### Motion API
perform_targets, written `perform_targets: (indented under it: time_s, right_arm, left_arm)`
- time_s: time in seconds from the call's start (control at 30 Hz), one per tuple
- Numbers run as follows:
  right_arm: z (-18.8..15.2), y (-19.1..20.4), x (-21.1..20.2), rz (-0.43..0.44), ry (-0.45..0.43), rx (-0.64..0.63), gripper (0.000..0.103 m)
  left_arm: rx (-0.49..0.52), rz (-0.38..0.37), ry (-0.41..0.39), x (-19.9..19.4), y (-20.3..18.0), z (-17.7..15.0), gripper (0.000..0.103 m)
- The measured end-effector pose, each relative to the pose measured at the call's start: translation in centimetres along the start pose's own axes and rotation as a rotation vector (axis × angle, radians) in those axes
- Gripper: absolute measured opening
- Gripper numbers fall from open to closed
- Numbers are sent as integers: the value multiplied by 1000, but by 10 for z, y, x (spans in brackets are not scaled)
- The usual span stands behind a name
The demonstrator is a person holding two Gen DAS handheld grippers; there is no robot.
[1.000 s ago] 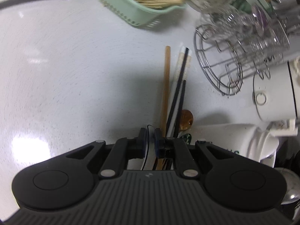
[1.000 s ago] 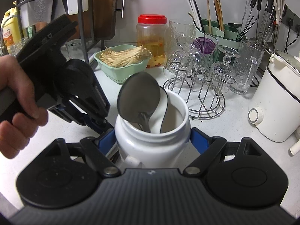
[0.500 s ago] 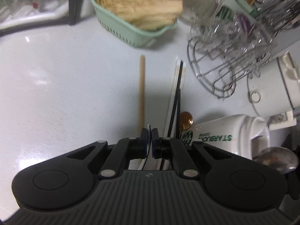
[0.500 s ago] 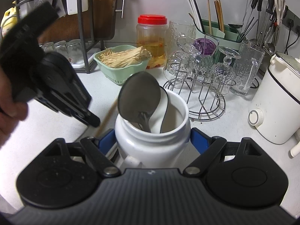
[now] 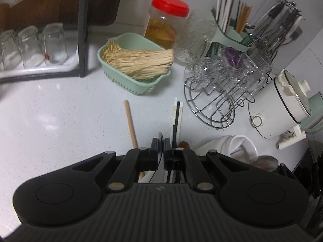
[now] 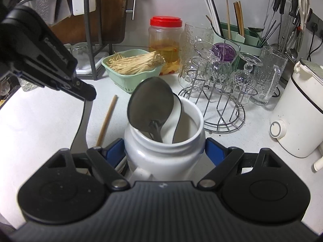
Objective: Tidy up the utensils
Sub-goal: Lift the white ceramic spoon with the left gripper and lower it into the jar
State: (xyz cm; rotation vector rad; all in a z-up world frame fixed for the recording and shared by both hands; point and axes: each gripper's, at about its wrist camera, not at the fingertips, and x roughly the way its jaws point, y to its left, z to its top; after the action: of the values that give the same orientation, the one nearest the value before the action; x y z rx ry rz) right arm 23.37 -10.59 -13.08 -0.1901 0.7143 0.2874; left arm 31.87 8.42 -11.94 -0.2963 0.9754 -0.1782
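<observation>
White speckled counter carries everything. On it: green basket w/ pale strands, near back; red-lid jar just behind basket, textured glass beside jar. Wire glass rack stands right of centre, inverted glasses on it; glass mug at its right edge. White cooker far right. Green utensil caddy at back by wall. Dark-framed dish rack at left, upturned glasses on its tray. Lying flat mid-counter: wooden stick, apart from a bundle of white & black chopsticks to its right. Can't tell if white jar rests on counter
</observation>
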Motion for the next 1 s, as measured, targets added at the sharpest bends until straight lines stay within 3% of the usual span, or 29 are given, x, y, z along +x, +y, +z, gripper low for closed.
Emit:
perform_targets:
  time_s: [0.5,1.0]
  right_arm:
    - [1,2,1,-8,3,5,89]
    - [2,3,1,-21,12,20,89]
  left_arm:
    - [87,-16,-36,-10,-16,6,5]
    - [138,-79,-92,-51,-37,26,5]
